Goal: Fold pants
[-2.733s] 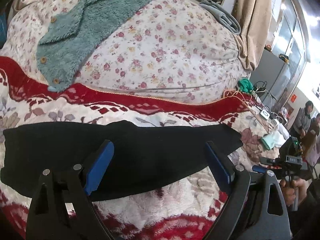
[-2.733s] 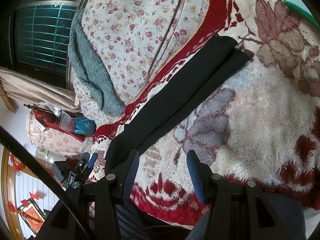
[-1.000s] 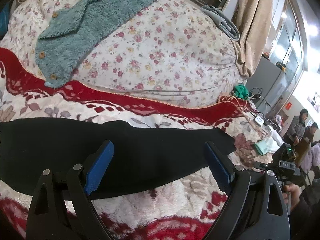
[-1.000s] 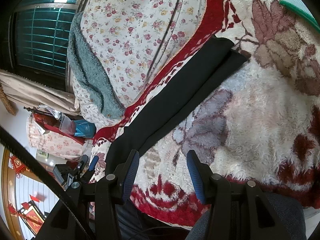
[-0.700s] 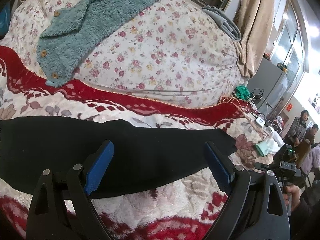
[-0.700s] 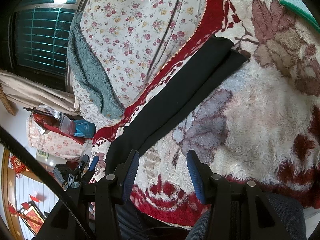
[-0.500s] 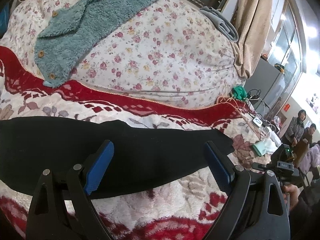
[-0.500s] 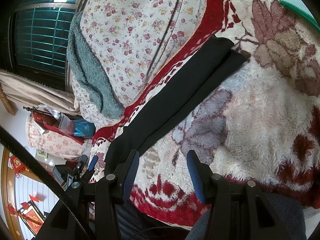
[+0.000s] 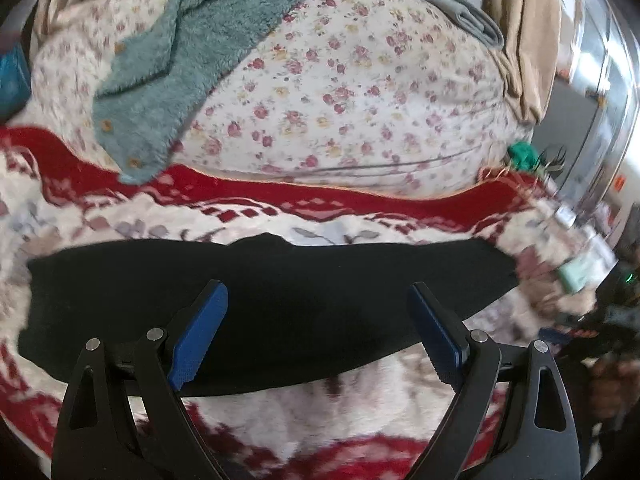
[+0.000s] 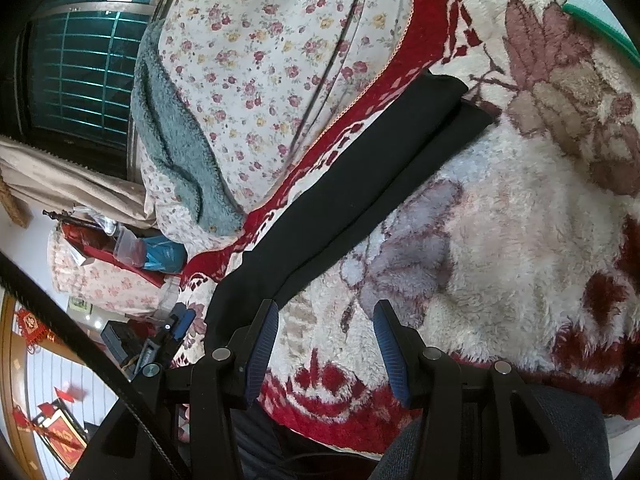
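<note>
Done: the pants (image 9: 272, 300) lie flat on the blanket (image 9: 360, 400) as one long black strip. At the far end in the right wrist view two edges sit one on the other, slightly offset, so I judge the legs are already laid together lengthwise.
Left: the strip is at full length; the crosswise folds, end over end, appear not yet made. No part of the cloth is lifted.
Pants, place: on the fleecy red-and-white blanket on the bed, just in front of the floral quilt (image 9: 340, 92) and the teal fleece (image 9: 192, 52).
Left tongs (image 9: 318, 332): spread wide, empty; they hover over the middle of the strip's near edge, black cloth showing between the blue pads (image 9: 198, 336). Whether the tips touch the cloth I cannot tell.
Right tongs (image 10: 324, 344): about half open, empty; bare blanket shows between the pads. The near end of the pants (image 10: 344, 200) lies just beside their left finger, and the strip runs away from them diagonally up to the right.
Grip: neither pair has hold of the pants.
</note>
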### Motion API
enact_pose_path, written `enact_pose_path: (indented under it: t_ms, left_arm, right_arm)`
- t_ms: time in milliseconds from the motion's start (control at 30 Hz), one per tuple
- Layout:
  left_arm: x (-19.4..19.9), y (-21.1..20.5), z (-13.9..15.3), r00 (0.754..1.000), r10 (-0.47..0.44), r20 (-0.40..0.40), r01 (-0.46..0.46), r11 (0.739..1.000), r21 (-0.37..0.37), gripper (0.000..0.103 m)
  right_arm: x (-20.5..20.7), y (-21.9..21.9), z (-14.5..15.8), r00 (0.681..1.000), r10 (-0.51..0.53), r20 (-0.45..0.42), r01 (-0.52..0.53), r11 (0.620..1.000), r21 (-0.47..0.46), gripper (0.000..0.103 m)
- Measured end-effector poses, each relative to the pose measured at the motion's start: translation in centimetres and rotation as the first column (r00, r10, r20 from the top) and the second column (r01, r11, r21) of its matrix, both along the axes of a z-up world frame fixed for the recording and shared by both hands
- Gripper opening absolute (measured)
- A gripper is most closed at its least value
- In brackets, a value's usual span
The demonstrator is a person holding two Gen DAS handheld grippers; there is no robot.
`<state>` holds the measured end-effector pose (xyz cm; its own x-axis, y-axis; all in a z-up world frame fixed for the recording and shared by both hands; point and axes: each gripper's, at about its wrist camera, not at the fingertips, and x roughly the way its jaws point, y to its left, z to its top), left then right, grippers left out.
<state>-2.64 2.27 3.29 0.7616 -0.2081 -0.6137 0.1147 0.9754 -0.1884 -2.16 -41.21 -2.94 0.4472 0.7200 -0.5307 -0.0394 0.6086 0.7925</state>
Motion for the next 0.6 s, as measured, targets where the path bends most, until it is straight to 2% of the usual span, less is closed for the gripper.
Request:
enact_pose_path:
  t_ms: [100,600]
  left_arm:
    - [-0.1,-0.3,-0.7,1.0,-0.002,-0.014,0.003,0.998,0.062,0.091]
    - [-0.4,0.1,-1.0,0.999,0.044,-0.012,-0.042,0.996,0.08,0.091]
  right_arm:
    - [0.2,0.2,0.0,1.0,0.006,-0.004,-0.006,1.0,-0.008,0.048]
    - [0.3,0.3,-0.1,1.0,-0.004,-0.027,0.002,0.998,-0.06,0.048]
